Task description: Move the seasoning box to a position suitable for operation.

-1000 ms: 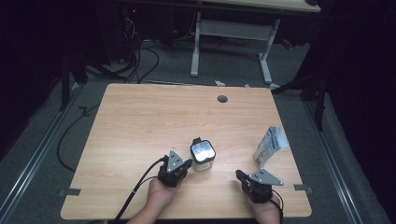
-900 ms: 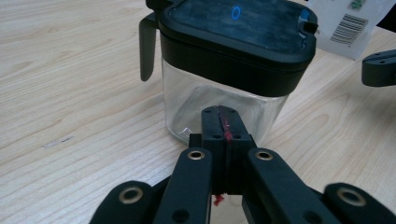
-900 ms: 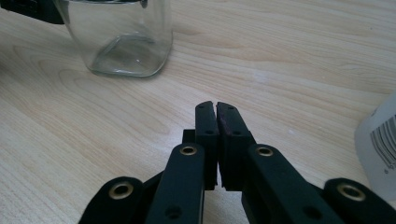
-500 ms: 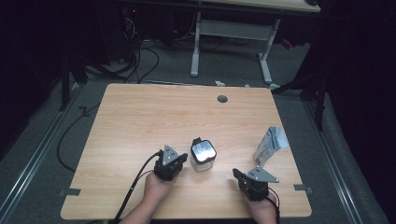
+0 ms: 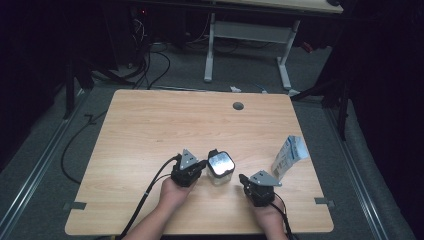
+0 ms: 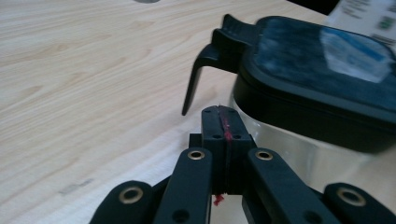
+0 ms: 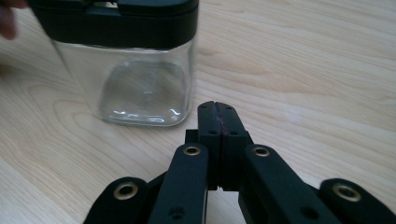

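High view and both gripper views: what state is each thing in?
Glass jar: upright on the table, black lid closed, looks empty.
Carton: upright, top opened.
Left gripper: fingers shut, holding nothing.
Right gripper: fingers shut, holding nothing.

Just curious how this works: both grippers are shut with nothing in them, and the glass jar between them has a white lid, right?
Nearly. The jar has a black lid, not a white one, as the left gripper view shows. The rest holds: the left gripper and the right gripper are both shut and empty, with the jar between them on the table.
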The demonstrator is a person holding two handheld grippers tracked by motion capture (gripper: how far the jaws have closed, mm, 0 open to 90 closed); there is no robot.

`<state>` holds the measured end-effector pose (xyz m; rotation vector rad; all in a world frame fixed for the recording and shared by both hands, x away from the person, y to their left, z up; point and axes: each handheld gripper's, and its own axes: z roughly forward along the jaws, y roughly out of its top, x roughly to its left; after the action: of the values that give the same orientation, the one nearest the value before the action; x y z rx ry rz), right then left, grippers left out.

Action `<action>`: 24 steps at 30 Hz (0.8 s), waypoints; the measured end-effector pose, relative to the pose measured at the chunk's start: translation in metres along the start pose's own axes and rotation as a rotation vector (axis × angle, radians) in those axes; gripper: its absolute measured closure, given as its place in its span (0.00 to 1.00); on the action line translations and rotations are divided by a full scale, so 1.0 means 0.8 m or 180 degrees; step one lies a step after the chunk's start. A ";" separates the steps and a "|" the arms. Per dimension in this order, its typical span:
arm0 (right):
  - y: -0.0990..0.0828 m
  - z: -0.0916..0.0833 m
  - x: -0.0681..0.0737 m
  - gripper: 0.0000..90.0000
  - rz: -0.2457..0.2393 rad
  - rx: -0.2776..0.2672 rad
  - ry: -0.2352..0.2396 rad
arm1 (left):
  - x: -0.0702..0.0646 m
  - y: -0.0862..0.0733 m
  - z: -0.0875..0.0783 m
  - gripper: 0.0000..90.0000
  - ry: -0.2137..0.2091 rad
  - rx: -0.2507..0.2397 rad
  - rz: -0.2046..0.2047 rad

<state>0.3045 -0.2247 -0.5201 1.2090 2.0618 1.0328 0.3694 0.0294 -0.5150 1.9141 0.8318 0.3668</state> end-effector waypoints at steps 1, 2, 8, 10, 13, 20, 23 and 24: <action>-0.002 -0.001 -0.003 1.00 0.0009 0.0009 -0.0017 | -0.006 -0.002 -0.003 1.00 -0.0021 -0.0019 0.0008; -0.004 -0.004 -0.006 1.00 0.0041 0.0012 -0.0028 | -0.010 -0.003 -0.004 1.00 -0.0035 -0.0020 0.0011; -0.005 -0.005 -0.012 1.00 0.0060 -0.0011 -0.0032 | -0.027 -0.014 -0.009 1.00 -0.0056 -0.0004 0.0011; -0.004 -0.002 -0.010 1.00 0.0037 0.0004 -0.0018 | -0.024 -0.016 -0.011 1.00 0.0005 0.0011 -0.0002; -0.003 0.004 -0.010 1.00 0.0046 0.0031 -0.0006 | -0.012 -0.016 -0.014 1.00 0.0079 0.0038 -0.0032; 0.004 0.019 -0.001 1.00 0.0058 0.0053 0.0018 | 0.004 -0.016 -0.031 1.00 0.0127 0.0002 -0.0046; 0.021 0.035 0.008 1.00 0.0044 0.0074 0.0053 | 0.011 -0.013 -0.051 0.99 0.0162 -0.0111 -0.0053; 0.027 0.041 0.011 1.00 -0.0005 0.0093 0.0070 | 0.013 -0.012 -0.056 0.99 0.0174 -0.0121 -0.0029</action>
<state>0.3359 -0.1989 -0.5214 1.2152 2.1013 1.0231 0.3477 0.0691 -0.5031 1.8718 0.8633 0.4282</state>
